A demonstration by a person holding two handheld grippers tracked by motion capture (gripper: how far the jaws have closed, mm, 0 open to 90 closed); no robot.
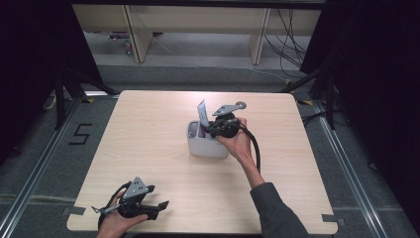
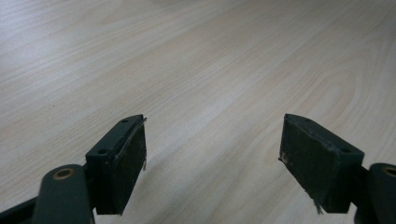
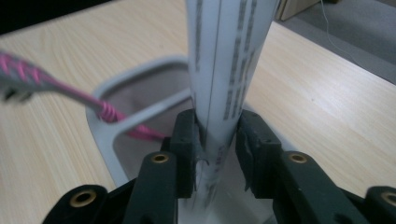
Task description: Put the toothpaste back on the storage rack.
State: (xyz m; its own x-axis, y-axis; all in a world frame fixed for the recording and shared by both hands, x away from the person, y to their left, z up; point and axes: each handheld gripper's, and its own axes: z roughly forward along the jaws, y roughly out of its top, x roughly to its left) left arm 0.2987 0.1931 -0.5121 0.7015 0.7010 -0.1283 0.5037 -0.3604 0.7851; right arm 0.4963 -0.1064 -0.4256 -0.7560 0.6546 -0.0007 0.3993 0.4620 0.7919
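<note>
Near the middle of the pale wooden desk, slightly toward the far right: a light grey rounded plastic holder, with the right claw poised directly over its opening. Between the pads, a white flattened tube with lines of grey print, long axis upright and tilted a little, lower end down inside the holder, top poking above the rim. Left pad touching the tube, right pad just beside it (grip looks loose; cannot tell whether truly pinching or letting go). Leaning in the same holder toward the left, a pink-handled toothbrush. At the near left corner, the left claw spread wide, empty, hovering low over bare wood, well apart from the holder. Right hand plainly the nearer one; likely next, a straight lift clear of the tube.
</note>
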